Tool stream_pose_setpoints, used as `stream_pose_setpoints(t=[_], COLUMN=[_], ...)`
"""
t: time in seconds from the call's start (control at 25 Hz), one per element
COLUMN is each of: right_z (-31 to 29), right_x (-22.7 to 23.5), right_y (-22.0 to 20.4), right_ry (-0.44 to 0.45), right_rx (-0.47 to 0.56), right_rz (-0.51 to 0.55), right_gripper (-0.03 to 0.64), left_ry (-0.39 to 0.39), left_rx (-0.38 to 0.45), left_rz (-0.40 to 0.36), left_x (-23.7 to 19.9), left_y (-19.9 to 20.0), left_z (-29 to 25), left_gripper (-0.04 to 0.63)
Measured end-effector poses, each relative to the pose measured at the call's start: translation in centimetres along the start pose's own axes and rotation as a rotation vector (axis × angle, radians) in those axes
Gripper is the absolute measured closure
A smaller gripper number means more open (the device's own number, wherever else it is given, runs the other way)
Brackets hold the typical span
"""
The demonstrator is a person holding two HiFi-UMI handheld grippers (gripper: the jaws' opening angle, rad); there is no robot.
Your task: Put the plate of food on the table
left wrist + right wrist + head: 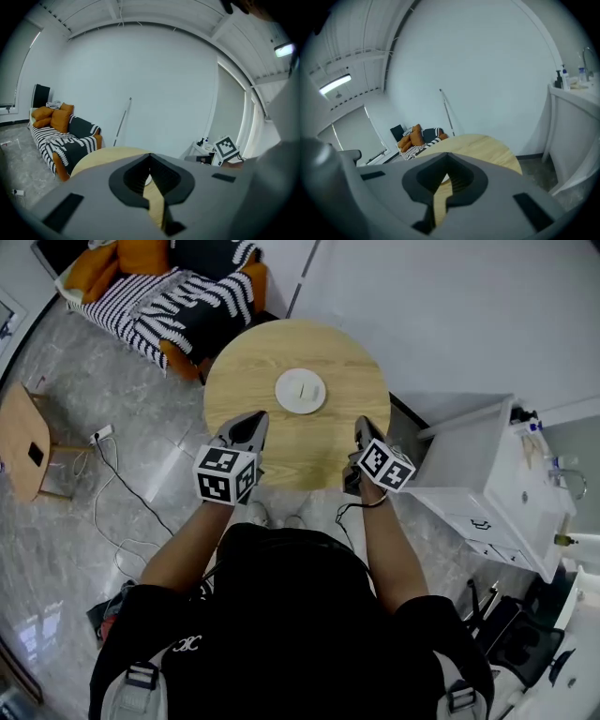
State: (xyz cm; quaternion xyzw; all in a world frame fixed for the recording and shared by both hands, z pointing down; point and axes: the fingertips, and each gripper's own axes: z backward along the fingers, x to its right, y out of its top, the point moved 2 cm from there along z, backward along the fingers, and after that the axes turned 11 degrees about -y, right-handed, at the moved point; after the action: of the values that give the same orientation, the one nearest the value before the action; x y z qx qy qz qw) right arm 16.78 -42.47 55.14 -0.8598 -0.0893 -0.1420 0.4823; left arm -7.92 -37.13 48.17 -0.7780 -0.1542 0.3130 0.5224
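A white plate [300,390] lies near the middle of the round wooden table [244,362]; whatever is on it is pale and hard to make out. My left gripper [257,420] hovers over the table's near left edge, a short way from the plate. Over the near right edge is my right gripper [361,425]. Both are shut with nothing between their jaws. In the left gripper view the jaws meet at the tip [150,155], and a sliver of the plate [148,180] shows through the gap below. The right gripper view shows shut jaws [449,156] over the table [487,145].
A sofa [169,287] with orange cushions and a striped blanket stands beyond the table on the left. Close to the table's right is a white cabinet [487,474]. A wooden stool [28,442] and cables [112,474] are on the floor at left.
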Motion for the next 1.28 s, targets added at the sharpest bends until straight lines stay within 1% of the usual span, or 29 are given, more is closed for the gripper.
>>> stream_pose_setpoints(t=[0.12, 0.36, 0.48, 0.6, 0.72, 1.16, 1.28], right_z=[1.8, 5.6, 6.7, 6.7, 6.5, 6.1, 5.8], right_x=[-0.9, -2.4, -3.5, -4.3, -4.5, -5.1, -5.3], right_y=[1.7, 5.6, 6.6, 6.7, 6.4, 5.0, 4.9], right_ry=[-0.001, -0.022, -0.016, 0.001, 0.011, 0.040, 0.055], right_rx=[0.073, 0.293, 0.344, 0.345, 0.321, 0.278, 0.267], right_rz=[0.110, 0.268, 0.339, 0.368, 0.357, 0.347, 0.311], right_gripper=[0.609, 0.609, 0.609, 0.609, 0.609, 0.609, 0.609], left_ry=[-0.024, -0.075, -0.078, -0.070, -0.065, -0.062, -0.063], left_rx=[-0.003, -0.016, -0.017, -0.022, -0.023, -0.030, -0.029], left_rz=[-0.012, -0.047, -0.050, -0.064, -0.082, -0.069, -0.072], left_x=[0.6, 2.0, 2.3, 2.2, 2.2, 1.9, 1.9], left_y=[0.4, 0.6, 0.6, 0.5, 0.5, 0.1, 0.1], left_z=[-1.0, -2.4, -2.6, -2.7, -2.7, -2.6, -2.6], left_gripper=[0.588, 0.588, 0.588, 0.588, 0.588, 0.588, 0.588])
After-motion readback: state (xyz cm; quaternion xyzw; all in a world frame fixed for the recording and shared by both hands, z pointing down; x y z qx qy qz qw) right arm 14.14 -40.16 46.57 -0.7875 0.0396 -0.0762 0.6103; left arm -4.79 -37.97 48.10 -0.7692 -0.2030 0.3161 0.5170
